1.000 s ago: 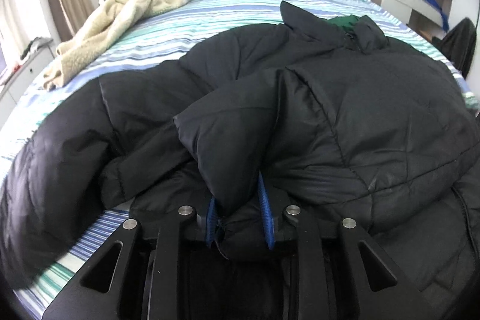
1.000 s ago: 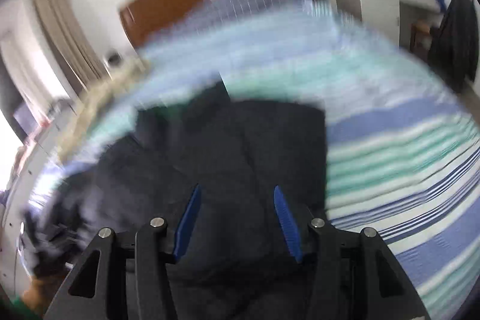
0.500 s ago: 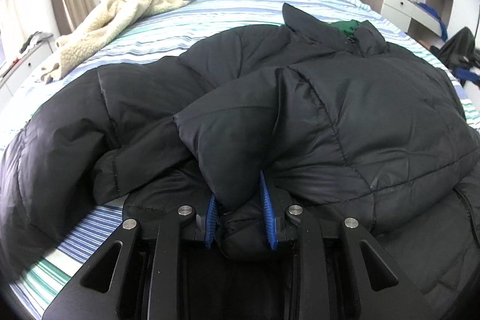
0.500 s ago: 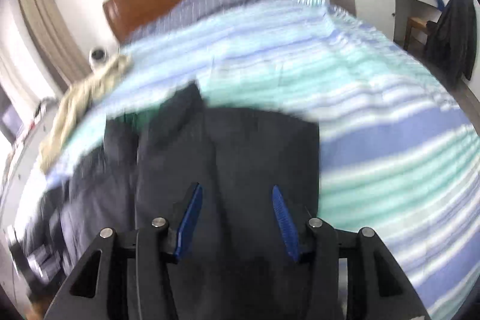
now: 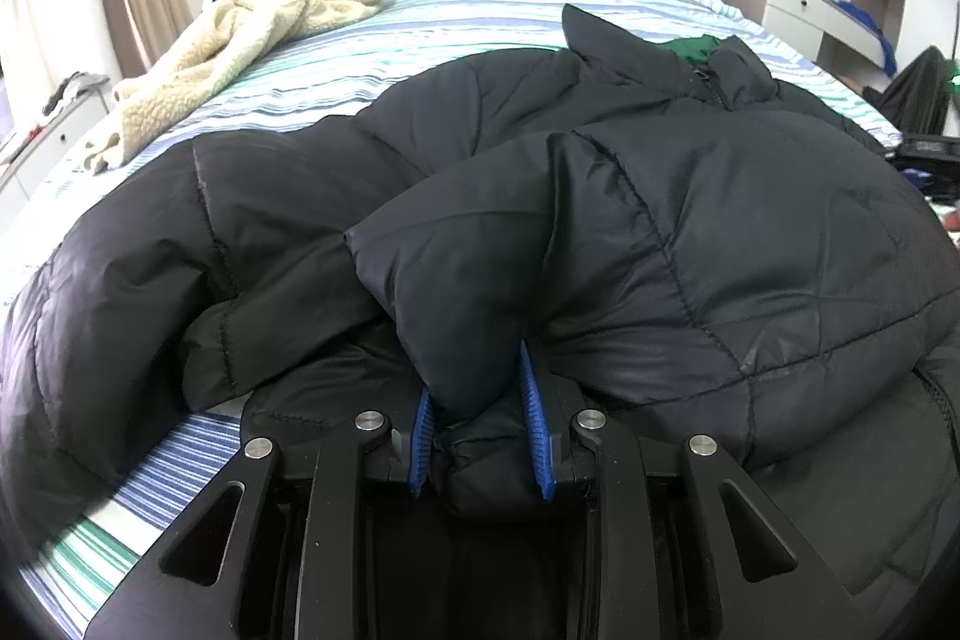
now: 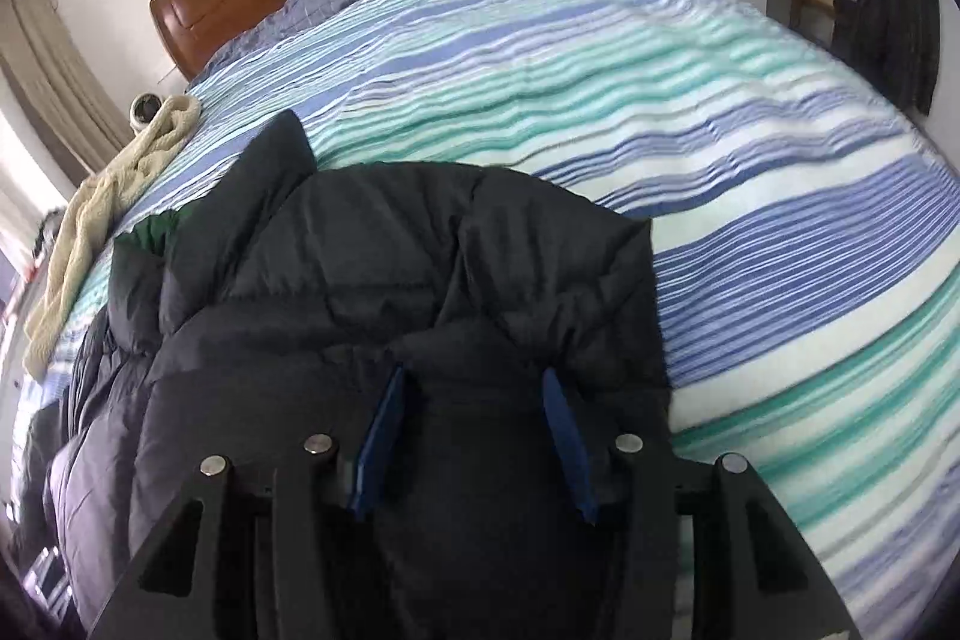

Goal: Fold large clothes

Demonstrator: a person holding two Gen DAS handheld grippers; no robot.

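The right gripper (image 6: 474, 430) has swung in over the black quilted puffer jacket (image 5: 600, 220) on the striped bed (image 6: 750, 148), jaws parted and empty — the left gripper (image 5: 480, 421) stays clamped on a padded fold — so folding continues.

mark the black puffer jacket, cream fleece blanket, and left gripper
black puffer jacket (image 5: 750, 232): left wrist view, quilted front panel.
cream fleece blanket (image 5: 240, 34): left wrist view, mid-fabric.
left gripper (image 5: 480, 430): left wrist view, between fingertips, on clamped jacket fold.
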